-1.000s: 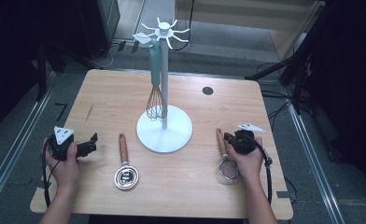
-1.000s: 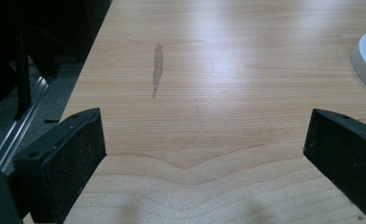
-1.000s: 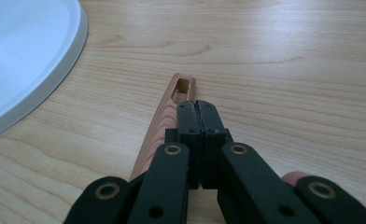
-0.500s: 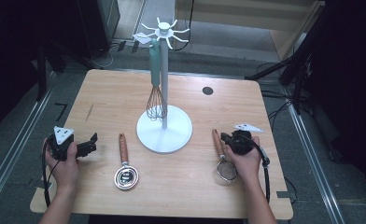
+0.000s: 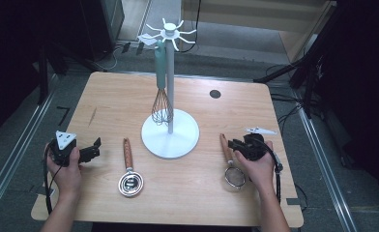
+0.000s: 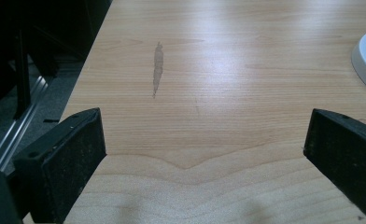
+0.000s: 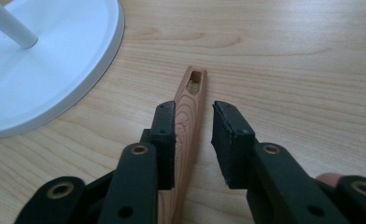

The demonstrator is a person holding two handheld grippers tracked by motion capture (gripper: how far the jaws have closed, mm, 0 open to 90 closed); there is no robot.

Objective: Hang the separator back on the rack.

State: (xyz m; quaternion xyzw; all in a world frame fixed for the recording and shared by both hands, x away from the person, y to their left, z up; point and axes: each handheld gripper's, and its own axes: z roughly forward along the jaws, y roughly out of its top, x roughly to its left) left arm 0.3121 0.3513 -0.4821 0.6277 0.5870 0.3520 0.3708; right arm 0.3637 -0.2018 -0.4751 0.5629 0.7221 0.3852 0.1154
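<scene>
High view: a wooden worktop (image 5: 110,104) is shown carrying a white stand (image 5: 170,130) with a round base and a hooked crown, from which a whisk (image 5: 161,92) with a teal handle is hung. A wooden-handled ladle (image 5: 129,169) is laid on the worktop left of the base, apart from the left tool (image 5: 94,149), which is held at the left edge with its jaws spread wide around nothing. At the right, a wooden-handled strainer (image 5: 232,170) is laid beside the base; part of its handle is covered by the right tool (image 5: 233,144) and the hand (image 5: 256,164). In the right gripper view the jaws are seen narrowed astride the handle, one jaw touching it, a gap left at the other. The handle's near end is hidden beneath the jaws, and the stand's base is cut off by the frame. No writing or label can be read anywhere.
</scene>
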